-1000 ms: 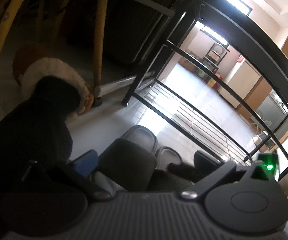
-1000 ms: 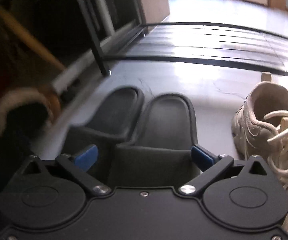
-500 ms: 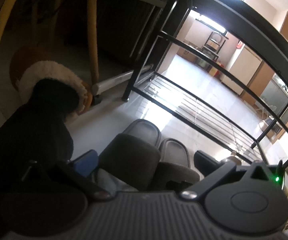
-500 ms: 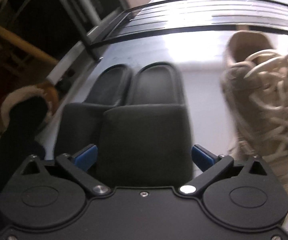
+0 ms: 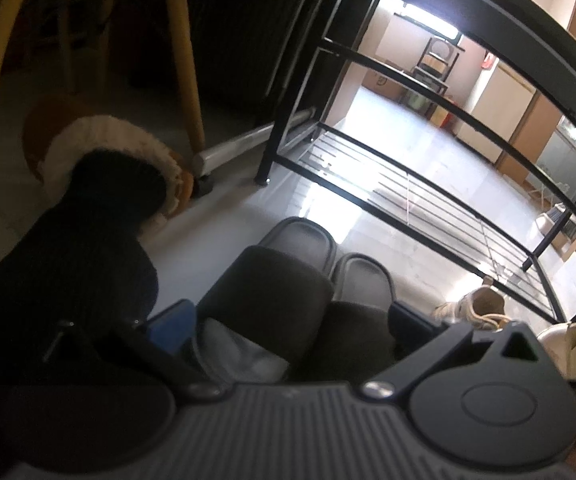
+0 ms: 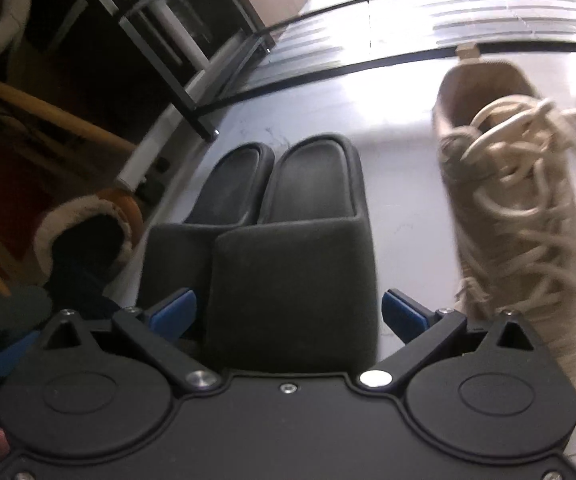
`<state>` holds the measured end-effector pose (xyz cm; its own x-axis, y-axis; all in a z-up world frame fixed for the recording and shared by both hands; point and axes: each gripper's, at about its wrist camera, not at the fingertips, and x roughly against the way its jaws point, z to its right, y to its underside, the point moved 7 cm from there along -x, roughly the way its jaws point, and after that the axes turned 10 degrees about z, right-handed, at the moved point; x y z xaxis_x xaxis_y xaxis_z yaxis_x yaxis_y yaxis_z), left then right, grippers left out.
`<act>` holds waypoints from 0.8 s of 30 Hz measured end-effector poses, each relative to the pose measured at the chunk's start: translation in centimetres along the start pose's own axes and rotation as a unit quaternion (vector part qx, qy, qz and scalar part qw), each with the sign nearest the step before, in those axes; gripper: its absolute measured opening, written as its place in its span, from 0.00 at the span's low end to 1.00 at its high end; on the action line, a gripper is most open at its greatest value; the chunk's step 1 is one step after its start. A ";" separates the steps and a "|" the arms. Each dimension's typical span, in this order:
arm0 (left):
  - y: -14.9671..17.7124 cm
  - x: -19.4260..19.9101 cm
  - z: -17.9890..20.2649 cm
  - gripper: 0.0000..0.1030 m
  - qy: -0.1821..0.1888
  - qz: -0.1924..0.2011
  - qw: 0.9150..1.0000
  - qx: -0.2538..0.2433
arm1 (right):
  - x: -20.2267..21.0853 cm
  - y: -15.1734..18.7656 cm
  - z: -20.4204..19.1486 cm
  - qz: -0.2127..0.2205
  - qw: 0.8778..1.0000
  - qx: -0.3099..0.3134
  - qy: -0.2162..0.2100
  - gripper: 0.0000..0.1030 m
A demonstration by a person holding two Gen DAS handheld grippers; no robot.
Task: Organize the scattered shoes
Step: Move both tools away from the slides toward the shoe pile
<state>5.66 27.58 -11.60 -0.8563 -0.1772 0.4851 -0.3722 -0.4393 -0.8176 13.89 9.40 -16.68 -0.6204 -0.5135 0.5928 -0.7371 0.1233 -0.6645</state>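
Two dark grey slippers lie side by side on the pale floor. My left gripper (image 5: 288, 320) is wide around the left slipper (image 5: 271, 280), its blue pads beside the strap. My right gripper (image 6: 288, 308) is wide around the right slipper (image 6: 304, 248), pads at both sides of the strap. Whether the pads press the slippers I cannot tell. A beige laced sneaker (image 6: 520, 200) lies just right of the slippers; it also shows in the left wrist view (image 5: 472, 308). A brown fleece-lined boot (image 5: 107, 160) stands to the left, also in the right wrist view (image 6: 87, 236).
A black metal shoe rack (image 5: 428, 200) stands just beyond the slippers, its low shelf of bars (image 6: 448, 20) close to the floor. Wooden chair legs (image 5: 183, 60) rise at the left. Another pale shoe (image 5: 568, 344) sits at the far right.
Both grippers have drawn back and risen slightly with the slippers between the fingers. The beige sneaker now shows fully beside the right slipper, and the rack looks farther off.
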 end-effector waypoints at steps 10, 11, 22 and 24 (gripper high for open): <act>0.4 -0.1 0.5 0.99 -0.013 -0.004 0.999 -0.031 | 11.2 -3.6 8.2 0.122 0.990 -0.006 0.067 1.00; 0.4 -0.1 0.6 0.99 -0.015 -0.004 0.999 -0.035 | 12.8 -3.8 9.4 0.136 0.988 -0.002 0.079 1.00; 0.6 0.3 1.4 0.99 -0.031 -0.001 0.997 -0.076 | 26.6 -2.7 22.1 0.246 0.948 -0.060 0.192 1.00; 0.8 0.4 1.8 0.99 -0.035 0.001 0.996 -0.088 | 28.1 -2.0 24.0 0.264 0.938 -0.086 0.210 1.00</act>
<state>5.69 25.56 -11.46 -0.8318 -0.2421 0.4996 -0.4333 -0.2794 -0.8568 4.33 -25.71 -9.65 -0.9350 0.0318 0.3531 -0.3083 0.4190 -0.8541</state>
